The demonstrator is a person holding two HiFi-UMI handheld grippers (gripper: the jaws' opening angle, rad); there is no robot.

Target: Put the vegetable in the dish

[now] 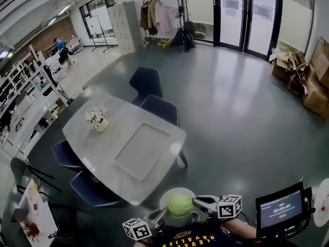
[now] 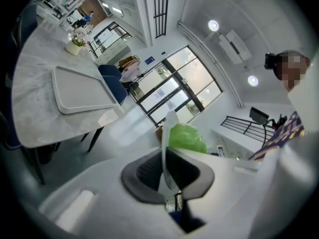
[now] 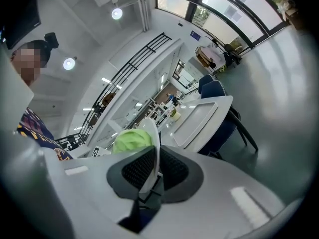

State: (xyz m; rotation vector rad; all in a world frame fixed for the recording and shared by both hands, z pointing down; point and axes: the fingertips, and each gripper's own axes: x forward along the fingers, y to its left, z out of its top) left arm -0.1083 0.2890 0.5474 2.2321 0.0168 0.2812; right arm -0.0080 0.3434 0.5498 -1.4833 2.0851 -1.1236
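Note:
A white dish [image 1: 167, 198] with a round green vegetable [image 1: 180, 206] in it is held in the air, close to my body, off the table's near corner. My left gripper [image 1: 163, 214] is shut on the dish's left rim, and my right gripper [image 1: 198, 204] is shut on its right rim. In the left gripper view the dish [image 2: 168, 133] stands edge-on between the pads of the left gripper [image 2: 167, 169], with the vegetable [image 2: 187, 138] just beyond. The right gripper view shows the same: the dish's rim [image 3: 151, 148] pinched in the right gripper [image 3: 151, 172], the vegetable [image 3: 131, 140] to its left.
A grey table [image 1: 100, 138] lies ahead with a flat rectangular tray [image 1: 142, 151] and a small flower pot [image 1: 97, 121] on it. Dark blue chairs [image 1: 160, 108] stand around it. A small screen [image 1: 281, 210] is mounted at my lower right. Open grey floor stretches to the right.

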